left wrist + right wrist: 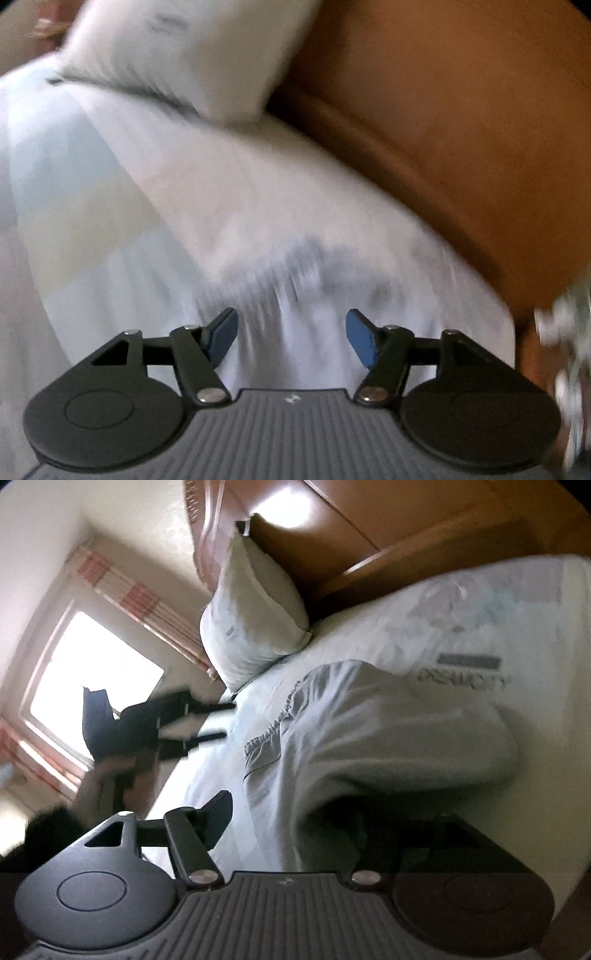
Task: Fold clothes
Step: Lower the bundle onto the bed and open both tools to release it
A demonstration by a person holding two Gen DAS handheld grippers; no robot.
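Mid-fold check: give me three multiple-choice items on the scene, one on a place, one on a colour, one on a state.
1. The pillow lies: A on the floor; B against the wooden headboard; C on a chair.
2. The left claw has pads coloured: A red; B green; C blue.
3. The left claw is: A open and empty; B shut on a sock; C shut on the pillow.
Answers: B, it leans on the wooden headboard at the bed's top; C, both pads show blue; A, a wide gap with nothing between.
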